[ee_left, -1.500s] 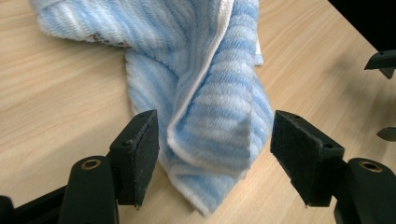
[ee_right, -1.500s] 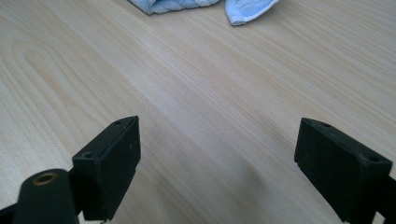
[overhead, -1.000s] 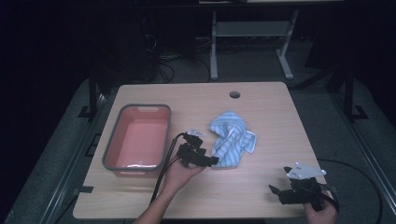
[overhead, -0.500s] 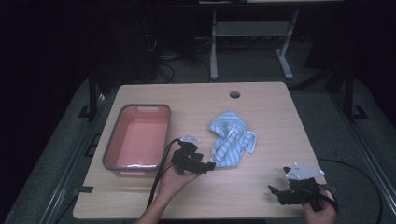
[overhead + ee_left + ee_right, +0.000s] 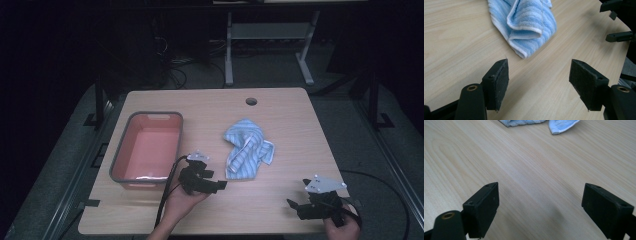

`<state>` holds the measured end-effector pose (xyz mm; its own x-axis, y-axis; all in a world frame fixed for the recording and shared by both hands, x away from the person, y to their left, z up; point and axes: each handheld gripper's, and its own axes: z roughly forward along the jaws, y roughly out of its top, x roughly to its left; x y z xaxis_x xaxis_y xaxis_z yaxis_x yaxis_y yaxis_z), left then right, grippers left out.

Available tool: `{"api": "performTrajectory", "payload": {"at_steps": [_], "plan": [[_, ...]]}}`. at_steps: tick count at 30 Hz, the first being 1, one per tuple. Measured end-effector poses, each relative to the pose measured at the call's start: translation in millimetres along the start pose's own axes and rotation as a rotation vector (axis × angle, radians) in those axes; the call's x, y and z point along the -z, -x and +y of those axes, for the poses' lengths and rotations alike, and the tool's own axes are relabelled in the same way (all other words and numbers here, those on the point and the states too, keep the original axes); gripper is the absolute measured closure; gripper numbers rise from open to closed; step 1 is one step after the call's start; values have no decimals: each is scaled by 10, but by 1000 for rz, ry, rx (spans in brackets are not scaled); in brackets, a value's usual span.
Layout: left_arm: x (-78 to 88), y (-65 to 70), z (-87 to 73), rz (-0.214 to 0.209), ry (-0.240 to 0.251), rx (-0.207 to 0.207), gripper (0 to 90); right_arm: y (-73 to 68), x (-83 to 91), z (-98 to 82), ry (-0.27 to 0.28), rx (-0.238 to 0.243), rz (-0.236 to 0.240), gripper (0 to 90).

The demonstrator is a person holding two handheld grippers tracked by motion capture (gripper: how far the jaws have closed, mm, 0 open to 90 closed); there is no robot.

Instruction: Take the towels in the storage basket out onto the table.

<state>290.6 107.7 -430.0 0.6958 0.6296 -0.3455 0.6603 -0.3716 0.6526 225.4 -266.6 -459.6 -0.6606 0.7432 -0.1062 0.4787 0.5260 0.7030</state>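
Light wooden table (image 5: 280, 210), rectangular, with a round cable hole (image 5: 251, 101) near the far edge. Left of centre: red tub (image 5: 149, 148) with a grey rim, long axis running near to far, nothing seen inside. Right of the tub, about mid-table: crumpled blue-and-white striped towel (image 5: 247, 153), lying flat on the wood, touching neither gripper. Left gripper (image 5: 218, 186) held in a hand (image 5: 181, 204) at the near edge, between tub and towel, pointing right toward the towel's near corner; jaws wide apart, nothing between them; black cable trailing back toward the near edge. In the left gripper view, folded towel end (image 5: 527, 26) lying just beyond the parted pads (image 5: 501, 82), bare wood between. Right gripper (image 5: 296, 208) at the near right corner, well apart from the towel, grey three-cornered plate (image 5: 325, 183) on top, held by a hand (image 5: 344, 231); jaws spread wide over bare table, gripping nothing. In the right gripper view, towel edge (image 5: 560, 125) at the far top.
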Motion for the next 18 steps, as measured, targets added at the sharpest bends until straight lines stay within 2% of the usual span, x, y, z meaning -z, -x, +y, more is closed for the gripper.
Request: {"api": "performTrajectory", "payload": {"at_steps": [9, 18], "plan": [[46, -25, -113, -3, -1, 4, 319, -16, -2, 6, -4, 0, -2, 138], [92, 7, -224, -1, 0, 1, 319, -16, -4, 9, -4, 12, -5, 138]]}}
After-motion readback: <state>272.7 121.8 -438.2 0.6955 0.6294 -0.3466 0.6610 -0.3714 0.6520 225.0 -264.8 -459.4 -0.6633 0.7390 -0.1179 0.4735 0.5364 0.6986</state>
